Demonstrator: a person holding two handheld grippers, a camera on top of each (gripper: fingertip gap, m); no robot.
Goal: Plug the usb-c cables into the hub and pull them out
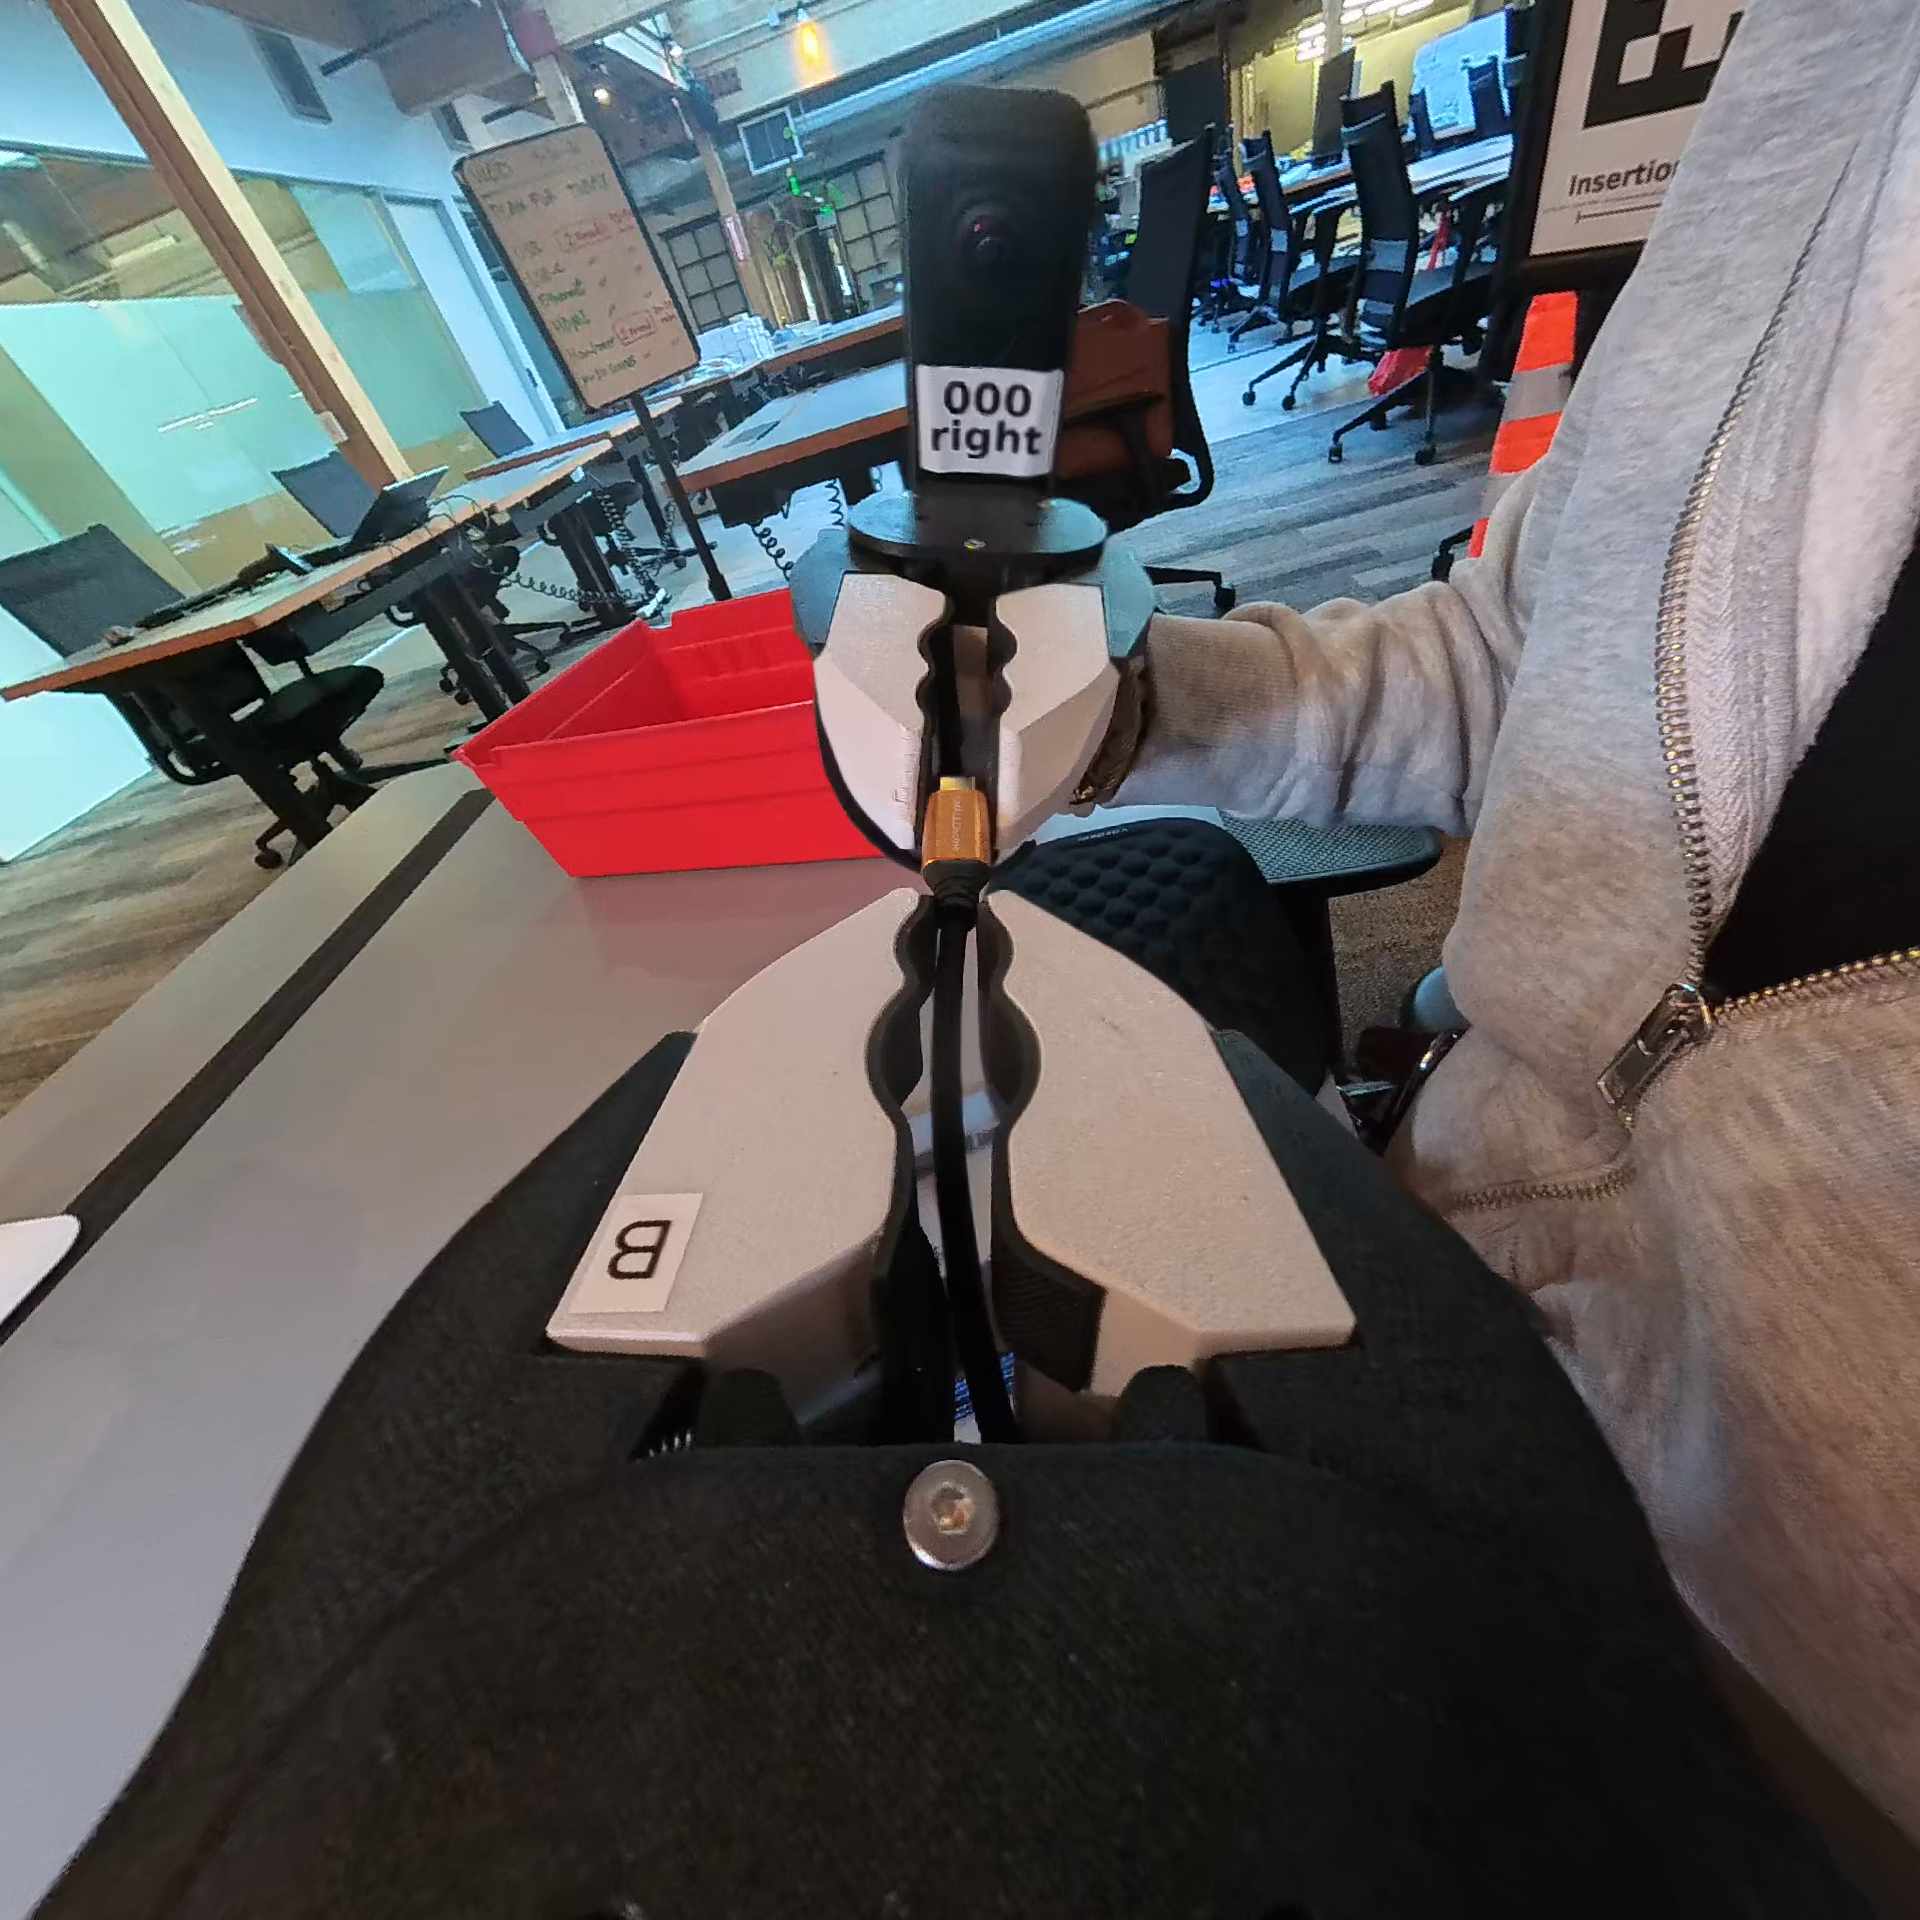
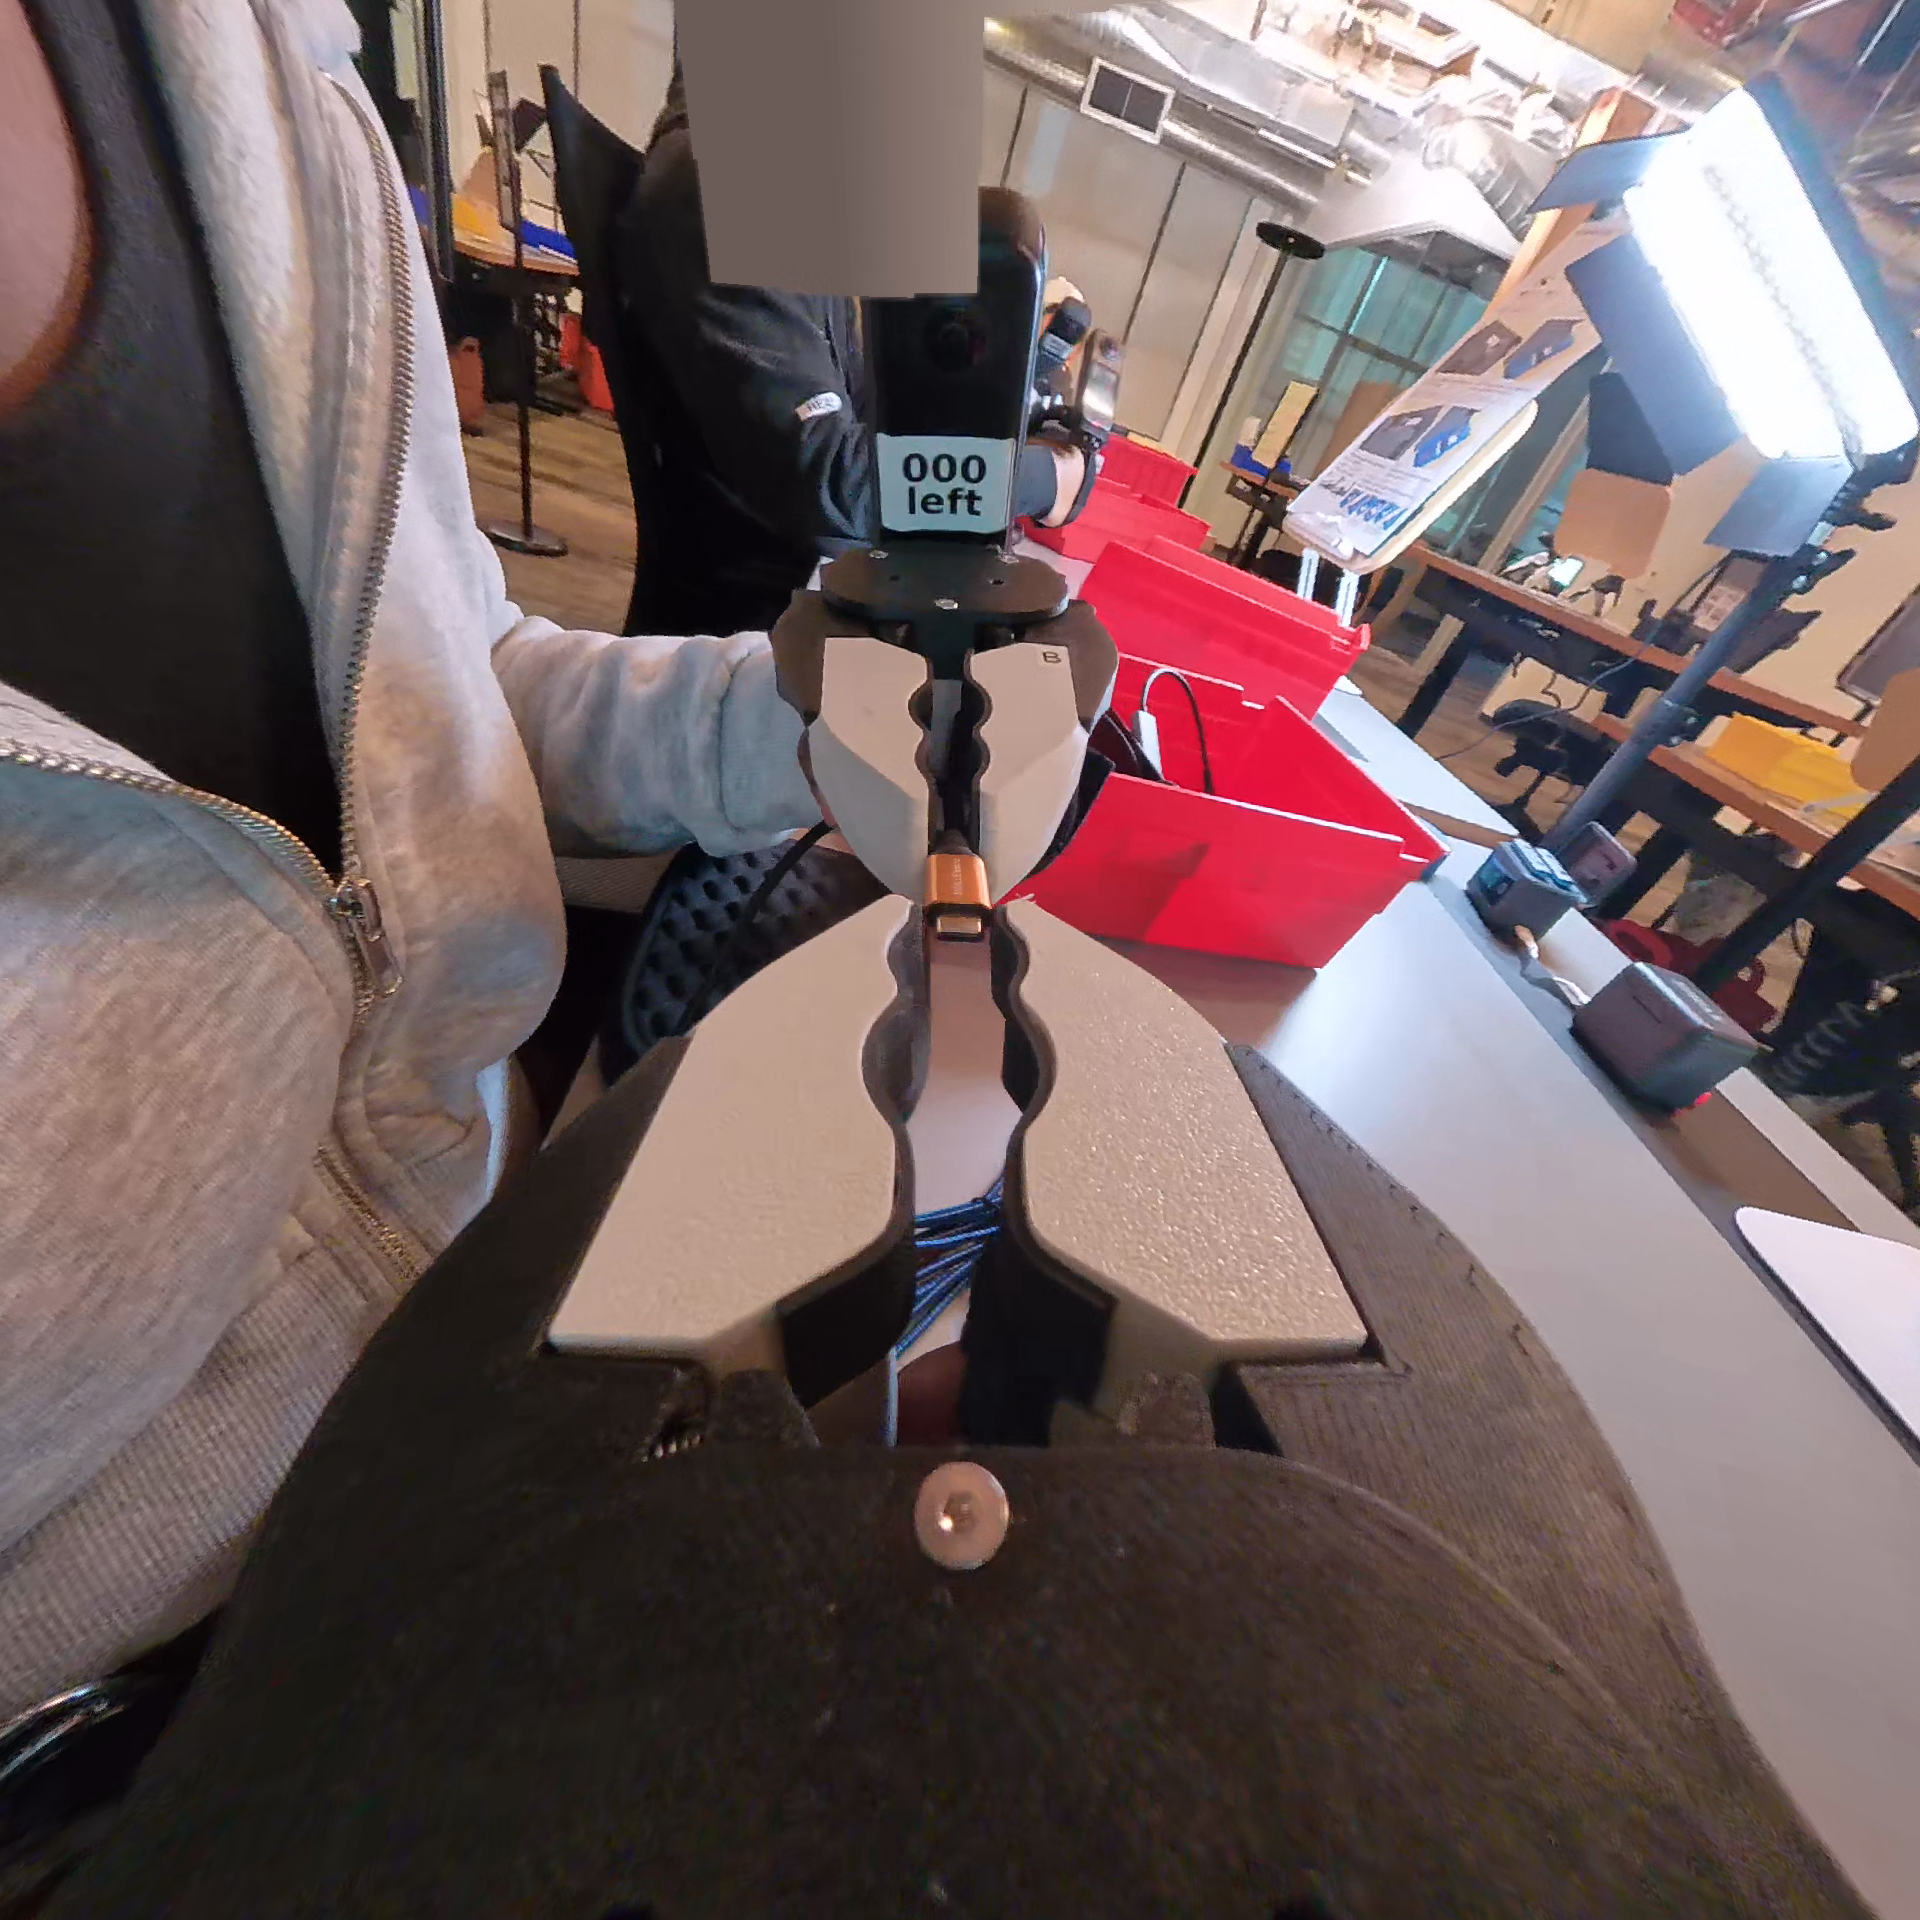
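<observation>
My left gripper (image 1: pixel 951 902) is shut on a black cable (image 1: pixel 951 1039) just behind its orange usb-c plug (image 1: pixel 951 826). The plug sticks out past the fingertips toward my right gripper (image 1: pixel 954 844), which faces it tip to tip. In the right wrist view my right gripper (image 2: pixel 958 914) is shut on a slim silver hub (image 2: pixel 961 1049) with a blue braided cord (image 2: pixel 948 1247) at its rear. The plug (image 2: pixel 956 881) points at the hub's end; its metal tip still shows, just short of the hub. The left gripper (image 2: pixel 956 868) is right behind it.
A red bin (image 1: pixel 665 758) stands on the grey table (image 1: pixel 312 1060) behind the grippers; it (image 2: pixel 1226 831) holds cables. Two small grey boxes (image 2: pixel 1662 1029) sit near the table's right edge. The person's grey hoodie (image 1: pixel 1662 727) is close by. A lamp on a stand (image 2: pixel 1766 291) stands at right. Only a small space, under 4 cm, lies between the two pairs of fingers.
</observation>
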